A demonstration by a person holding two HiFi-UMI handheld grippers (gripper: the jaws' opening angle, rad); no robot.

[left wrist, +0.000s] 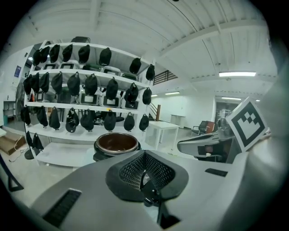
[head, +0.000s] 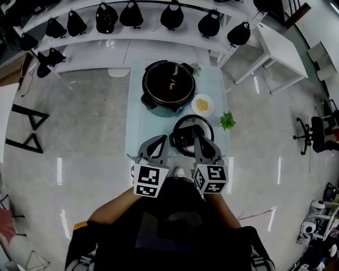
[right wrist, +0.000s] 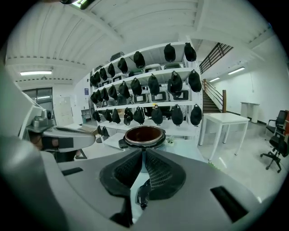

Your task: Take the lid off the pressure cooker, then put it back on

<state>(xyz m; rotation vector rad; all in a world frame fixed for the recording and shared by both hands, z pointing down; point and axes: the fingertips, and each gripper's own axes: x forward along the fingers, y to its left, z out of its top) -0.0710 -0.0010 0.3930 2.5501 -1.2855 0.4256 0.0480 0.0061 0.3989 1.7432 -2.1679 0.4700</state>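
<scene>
Lid (head: 190, 131), black: we hold it short of the open pressure cooker (head: 168, 84), left gripper (head: 160, 142) and right gripper (head: 200, 142) both clenched on its edge, seemingly for refitting.

Polished grey floor (head: 79, 132) is reflecting light strips (left wrist: 237, 74). White shelf rack (head: 106, 47) w/ black hanging items (head: 131, 15) is lining the back; white table (head: 280, 50), office chair (head: 319, 132) are sitting right; stairs (right wrist: 216, 53) are rising behind.
</scene>
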